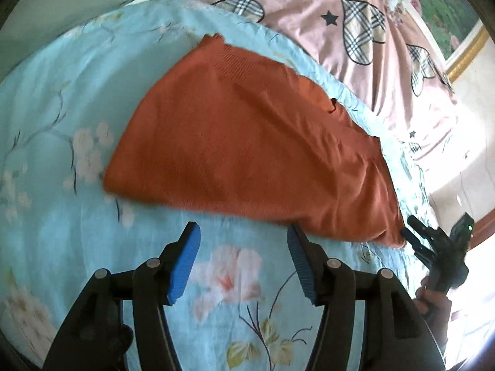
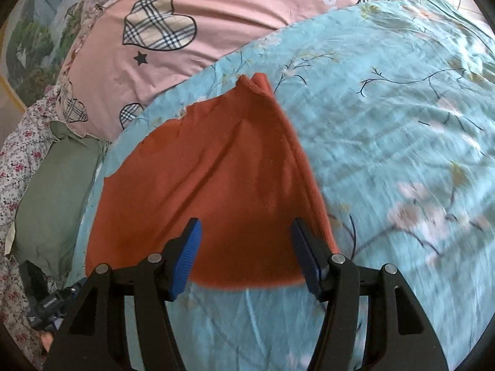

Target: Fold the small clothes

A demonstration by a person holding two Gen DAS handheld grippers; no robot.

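Rust-orange knit garment [image 1: 247, 142], folded over on itself, lies flat on the light-blue floral bedsheet [image 1: 62, 99] that covers the bed. A ribbed band shows at its far corner in the left wrist view. One long edge of the garment runs close to the sheet's boundary with the pink quilt printed with plaid hearts and black stars [image 1: 355, 31].

Left gripper [image 1: 244, 232]: jaws spread wide, blue ribbed pads [image 1: 185, 266] holding nothing. It sits above bare sheet, just short of the garment's near edge; its right fingertip reaches almost to that edge, but contact cannot be confirmed because of motion blur.

Right gripper [image 2: 246, 225]: jaws likewise wide apart, nothing clamped between the pads [image 2: 187, 256]. In the right wrist view the garment [image 2: 216, 191] fills the space between the two fingers, its near rounded edge lying just ahead of the finger bases. The fabric appears to lie below the fingers, not pinched.

In the left wrist view the right gripper [image 1: 414, 232] appears at the garment's right-hand corner, its dark tips touching or just beside the cloth.

Olive-green pillow [image 2: 55, 191] lies beside the sheet's left edge in the right wrist view, next to white fabric with small red flowers [image 2: 15, 160].
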